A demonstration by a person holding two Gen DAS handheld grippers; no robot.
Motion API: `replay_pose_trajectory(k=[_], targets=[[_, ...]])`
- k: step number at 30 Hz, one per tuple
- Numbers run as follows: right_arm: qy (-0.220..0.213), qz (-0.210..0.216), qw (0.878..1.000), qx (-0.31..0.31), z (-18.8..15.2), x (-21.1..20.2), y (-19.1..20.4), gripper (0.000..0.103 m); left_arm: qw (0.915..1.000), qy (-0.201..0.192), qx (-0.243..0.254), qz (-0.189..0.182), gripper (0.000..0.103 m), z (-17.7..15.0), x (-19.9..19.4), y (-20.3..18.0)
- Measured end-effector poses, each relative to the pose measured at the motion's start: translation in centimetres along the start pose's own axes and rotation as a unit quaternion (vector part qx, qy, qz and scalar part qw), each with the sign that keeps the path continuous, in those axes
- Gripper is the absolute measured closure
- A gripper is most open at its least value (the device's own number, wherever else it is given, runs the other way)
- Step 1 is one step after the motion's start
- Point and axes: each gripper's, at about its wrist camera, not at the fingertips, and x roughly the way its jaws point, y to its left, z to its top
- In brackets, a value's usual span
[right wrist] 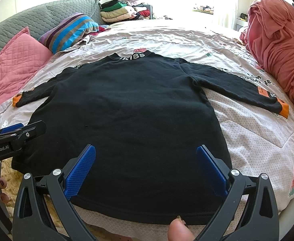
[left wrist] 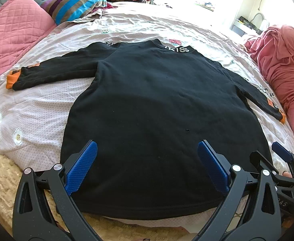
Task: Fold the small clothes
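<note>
Nearest to you, your left gripper (left wrist: pixel 147 164) hangs over the hem of the black sweater (left wrist: pixel 147 104), with its blue fingers (left wrist: pixel 82 166) spread wide and holding nothing. Your right gripper (right wrist: pixel 145 167) is beside it over the same hem, its fingers (right wrist: pixel 211 170) also wide apart and empty. The sweater lies flat on the bed cover (right wrist: pixel 257 136), both sleeves stretched out to the sides, orange cuffs (right wrist: pixel 283 108) at their ends. Its collar (right wrist: pixel 132 56) with white letters points away from you. Beyond it lie a striped pillow (right wrist: pixel 72 32) and a pile of folded clothes (right wrist: pixel 120 12).
</note>
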Motion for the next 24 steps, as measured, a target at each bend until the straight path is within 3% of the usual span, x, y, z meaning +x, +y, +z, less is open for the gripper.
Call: replay_pose_trajectory(k=[10, 24], targets=[[0.004, 0.005, 1.0, 0.005, 0.5, 0.8, -0.3, 0.004, 0.9999, 0.009, -0.002, 0.009, 0.009, 0.3, 1.0, -0.2], [-0.009, -0.005, 1.0, 0.029, 4.1, 2.6, -2.6, 0.004, 0.9997, 0.021, 0.007, 0.011, 0.009, 3.0, 3.6, -1.3]])
